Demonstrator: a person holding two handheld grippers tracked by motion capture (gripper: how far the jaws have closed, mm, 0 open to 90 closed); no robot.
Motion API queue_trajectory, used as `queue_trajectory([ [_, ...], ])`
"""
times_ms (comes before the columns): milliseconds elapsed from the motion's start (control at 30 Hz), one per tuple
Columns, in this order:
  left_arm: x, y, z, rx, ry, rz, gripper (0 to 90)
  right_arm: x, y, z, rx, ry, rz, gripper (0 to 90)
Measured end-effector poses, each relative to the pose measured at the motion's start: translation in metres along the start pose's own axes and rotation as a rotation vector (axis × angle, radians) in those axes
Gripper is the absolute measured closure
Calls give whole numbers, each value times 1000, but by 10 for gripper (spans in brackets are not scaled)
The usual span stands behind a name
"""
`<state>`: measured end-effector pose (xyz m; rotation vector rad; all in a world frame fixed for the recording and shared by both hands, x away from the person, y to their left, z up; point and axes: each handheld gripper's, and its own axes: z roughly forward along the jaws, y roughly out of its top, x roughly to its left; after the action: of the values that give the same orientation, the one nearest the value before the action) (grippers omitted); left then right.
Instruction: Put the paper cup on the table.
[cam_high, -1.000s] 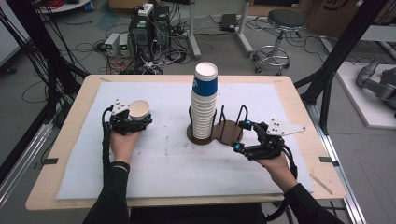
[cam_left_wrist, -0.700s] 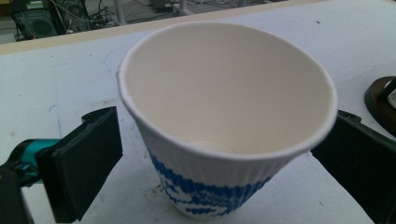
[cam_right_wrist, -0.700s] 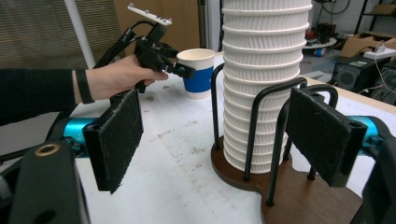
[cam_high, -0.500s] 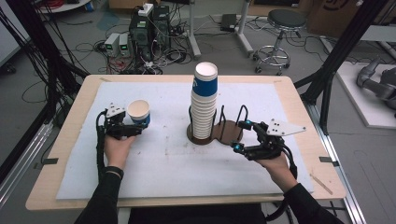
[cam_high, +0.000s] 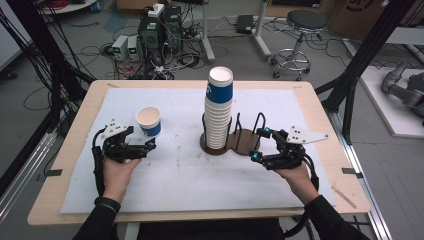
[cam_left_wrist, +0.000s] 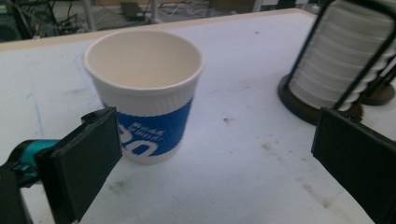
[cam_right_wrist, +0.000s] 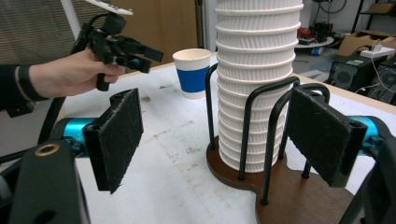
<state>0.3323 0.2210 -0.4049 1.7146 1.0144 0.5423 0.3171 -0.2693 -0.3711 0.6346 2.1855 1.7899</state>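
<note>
Cup (cam_high: 149, 121) upright toward the table's left edge, apparently already set down beside the left gripper (cam_high: 148, 146), jaws apart; right gripper (cam_high: 260, 145), jaws apart, by the holder (cam_high: 245, 142), its stack (cam_high: 218, 107) still to unload.
</note>
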Motion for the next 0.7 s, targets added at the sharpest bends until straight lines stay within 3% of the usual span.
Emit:
queue_trajectory([
  [233,-26,5,-9,-48,-102,46,18,-3,-1,-4,3,-11,15,199],
  [400,-46,13,-10,-79,-172,142,18,-1,-1,-8,2,-29,-6,199],
  [500,-65,16,-10,-85,-216,238,18,-5,-2,-7,14,-42,7,199],
  [567,-75,17,-11,-91,-242,279,18,-6,-3,-7,17,-42,9,199],
  [700,-88,17,-11,-114,-282,283,18,-5,-3,-7,21,-41,5,198],
])
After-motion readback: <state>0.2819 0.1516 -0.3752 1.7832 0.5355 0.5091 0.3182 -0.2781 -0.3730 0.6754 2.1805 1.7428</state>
